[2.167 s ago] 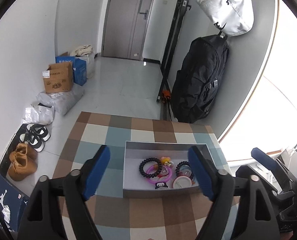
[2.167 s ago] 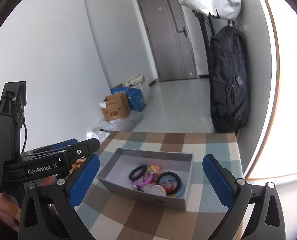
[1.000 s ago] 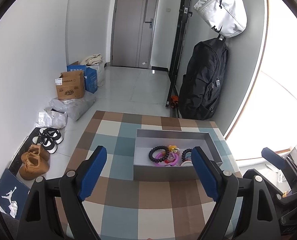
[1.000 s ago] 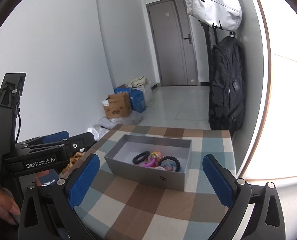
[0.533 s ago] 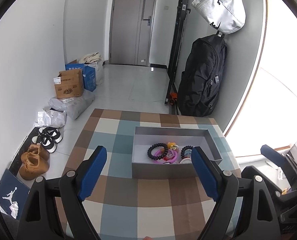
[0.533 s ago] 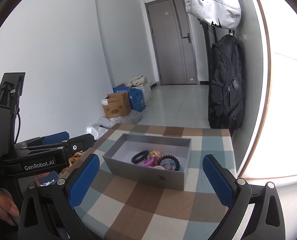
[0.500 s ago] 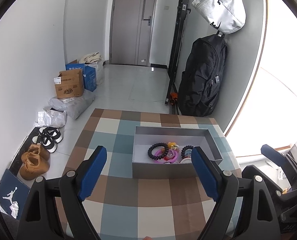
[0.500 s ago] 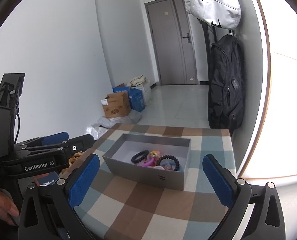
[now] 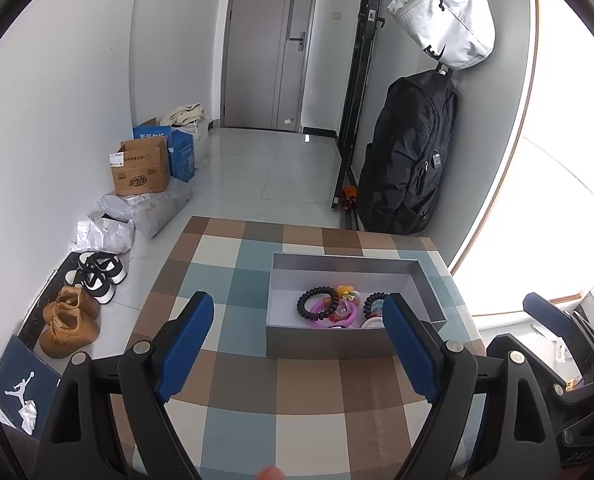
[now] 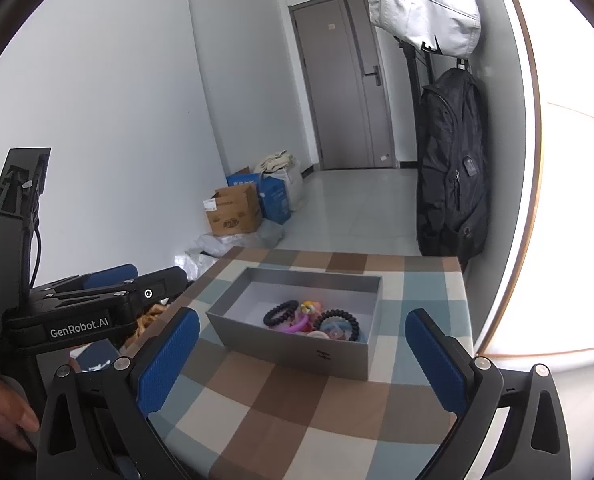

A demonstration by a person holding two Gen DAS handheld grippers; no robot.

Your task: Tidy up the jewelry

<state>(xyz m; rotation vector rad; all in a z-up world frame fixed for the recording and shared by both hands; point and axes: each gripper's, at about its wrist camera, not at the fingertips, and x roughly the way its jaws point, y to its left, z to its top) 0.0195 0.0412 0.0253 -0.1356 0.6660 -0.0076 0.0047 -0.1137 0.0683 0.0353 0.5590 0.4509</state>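
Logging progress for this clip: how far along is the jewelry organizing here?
Looks done: the bracelets lie bunched in the grey box on the checkered tablecloth. In hand: nothing; left gripper and right gripper are both open. Left: no loose pieces visible outside.

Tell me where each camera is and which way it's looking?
Left wrist: on the left gripper, looking down over the checked table at the grey box; its open blue jaws show.
Right wrist: on the right gripper, lower, facing the box from its right; open jaws and the person's left hand show.
Both share box, door, backpack.
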